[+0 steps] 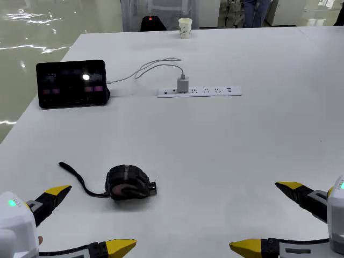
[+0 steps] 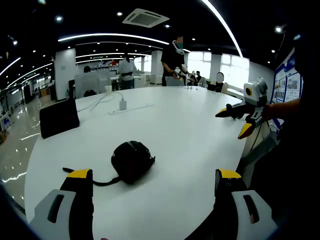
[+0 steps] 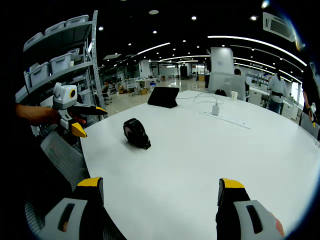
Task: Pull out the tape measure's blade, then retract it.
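A black tape measure (image 1: 128, 183) lies on the white table, a black wrist strap (image 1: 75, 174) trailing to its left; its blade is inside the case. The tape measure (image 2: 132, 160) lies a little ahead of my left gripper (image 2: 154, 179), between the lines of its yellow-tipped jaws. My left gripper (image 1: 90, 219) hovers open at the table's near left edge, nothing held. My right gripper (image 1: 267, 215) hovers open at the near right, well away from the tape measure (image 3: 136, 133). Each gripper appears in the other's view: right gripper (image 2: 236, 121), left gripper (image 3: 86, 120).
A dark tablet (image 1: 71, 83) stands at the far left, cabled to a charger in a white power strip (image 1: 199, 91). A paper cup (image 1: 185, 27) sits at the far edge. Shelving with bins (image 3: 55, 70) is beside the table. People stand in the background (image 2: 174, 60).
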